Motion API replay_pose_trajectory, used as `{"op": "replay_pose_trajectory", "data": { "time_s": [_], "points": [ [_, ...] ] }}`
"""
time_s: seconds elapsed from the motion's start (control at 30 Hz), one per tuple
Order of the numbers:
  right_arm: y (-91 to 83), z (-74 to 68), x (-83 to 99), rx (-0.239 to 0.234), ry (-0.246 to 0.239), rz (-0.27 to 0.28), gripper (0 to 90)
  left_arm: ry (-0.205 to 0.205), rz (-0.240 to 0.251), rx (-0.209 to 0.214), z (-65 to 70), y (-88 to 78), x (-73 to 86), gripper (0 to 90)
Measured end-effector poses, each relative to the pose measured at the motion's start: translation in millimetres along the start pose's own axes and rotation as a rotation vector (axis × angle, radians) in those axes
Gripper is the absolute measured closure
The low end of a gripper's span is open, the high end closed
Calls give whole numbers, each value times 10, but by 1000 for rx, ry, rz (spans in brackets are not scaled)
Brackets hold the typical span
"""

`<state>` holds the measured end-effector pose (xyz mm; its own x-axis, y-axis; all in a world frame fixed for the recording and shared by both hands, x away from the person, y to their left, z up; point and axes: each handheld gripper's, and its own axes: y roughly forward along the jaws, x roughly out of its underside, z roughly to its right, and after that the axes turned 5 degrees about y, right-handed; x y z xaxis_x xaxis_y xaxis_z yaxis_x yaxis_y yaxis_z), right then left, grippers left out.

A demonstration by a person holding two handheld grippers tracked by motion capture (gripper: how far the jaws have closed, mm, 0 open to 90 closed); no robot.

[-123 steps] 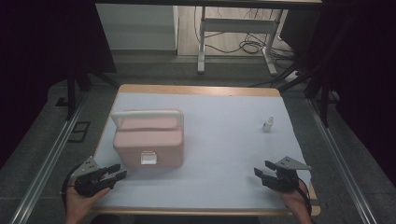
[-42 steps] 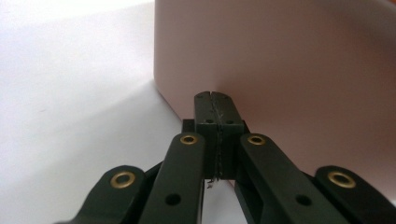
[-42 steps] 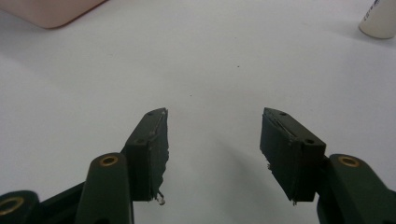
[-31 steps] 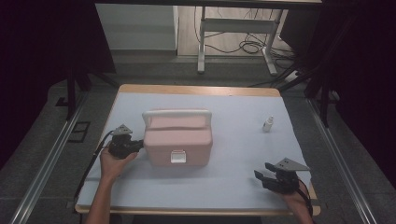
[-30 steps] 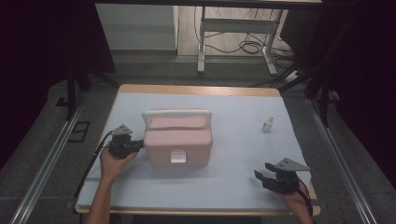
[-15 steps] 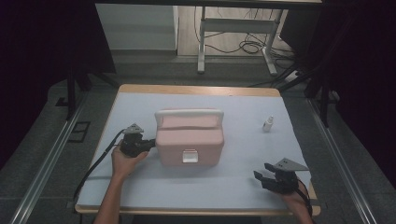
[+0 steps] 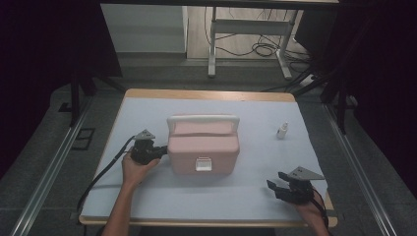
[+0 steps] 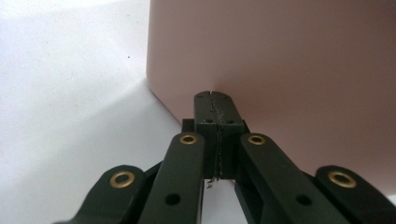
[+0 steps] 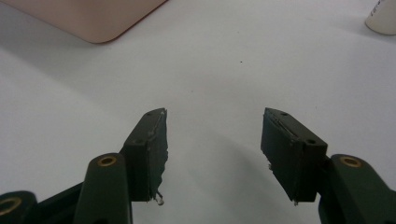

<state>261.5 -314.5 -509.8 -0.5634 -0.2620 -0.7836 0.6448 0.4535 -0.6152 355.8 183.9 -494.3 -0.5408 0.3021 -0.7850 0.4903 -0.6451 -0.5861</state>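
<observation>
A pink lidded box [image 7: 204, 145] with a white handle and a white front latch stands near the middle of the white table [image 7: 255, 194]. My left gripper [image 7: 158, 152] is shut, with nothing between its jaws, and its tips press against the box's left side wall [image 8: 280, 65]. In the left gripper view the shut left gripper [image 8: 215, 95] meets that pink wall near its lower corner. My right gripper [image 7: 274, 189] rests near the front right edge of the table, open and holding nothing. In the right gripper view the open right gripper [image 9: 212, 116] faces bare white table, the box's corner [image 9: 93, 18] at top left.
A small white bottle [image 7: 282, 130] stands on the table to the right of the box, and its base shows as the bottle [image 9: 382, 17] at the top right of the right gripper view. A cable trails from the left gripper off the table's front left. A desk frame and cables lie beyond the far edge.
The left gripper has pushed the pink box to the right across the table, following it. The right gripper has stayed where it was.
</observation>
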Motion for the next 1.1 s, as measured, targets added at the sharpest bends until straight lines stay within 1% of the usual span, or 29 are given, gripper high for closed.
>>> {"op": "replay_pose_trajectory", "data": {
  "time_s": [0.23, 0.4, 0.53, 0.67, 0.7, 0.73, 0.77, 0.8, 0.83, 0.87, 0.9, 0.93, 1.0, 1.03, 1.07, 1.1],
  "points": [
    [13, 0, 6, 10, 4, -2, 392, -6, 5, -5, 1, 17, -1, 900],
    [8, 7, 3, 11, 16, 9, 375, 2, 7, -16, 9, 27, 6, 894],
    [2, 7, 1, 19, 21, 13, 366, 19, 2, -21, 6, 2, 15, 844],
    [-10, 9, -3, 21, 21, 20, 363, 31, 10, -23, 10, -107, 10, 805],
    [-10, 9, -3, 21, 21, 20, 363, 31, 10, -23, 10, -107, 10, 793],
    [-14, 8, -5, 14, 22, 20, 363, 39, 10, -35, 21, -171, 20, 776],
    [-14, 8, -5, 14, 22, 20, 363, 39, 10, -35, 21, -171, 20, 763],
    [-14, 0, -7, 9, 12, 15, 359, 32, 16, -44, 17, -237, 52, 740],
    [-14, 0, -7, 9, 12, 15, 359, 32, 16, -44, 17, -237, 52, 719],
    [-11, -7, -8, 10, 9, 13, 353, 23, 15, -49, 13, -277, 79, 719],
    [-5, -17, -14, 14, 3, 3, 343, 20, 15, -52, 11, -326, 128, 677],
    [-1, -21, -15, 17, 2, -3, 340, 20, 15, -52, 11, -326, 128, 666],
    [4, -20, -20, 22, 6, -15, 332, 10, 13, -56, 17, -403, 223, 629],
    [8, -19, -24, 22, 9, -21, 327, 11, 12, -53, 20, -419, 256, 614],
    [8, -19, -24, 22, 9, -21, 327, 11, 12, -53, 20, -419, 256, 599],
    [13, -14, -36, 26, 15, -40, 313, 10, 11, -45, 33, -443, 322, 585]
  ]
}}
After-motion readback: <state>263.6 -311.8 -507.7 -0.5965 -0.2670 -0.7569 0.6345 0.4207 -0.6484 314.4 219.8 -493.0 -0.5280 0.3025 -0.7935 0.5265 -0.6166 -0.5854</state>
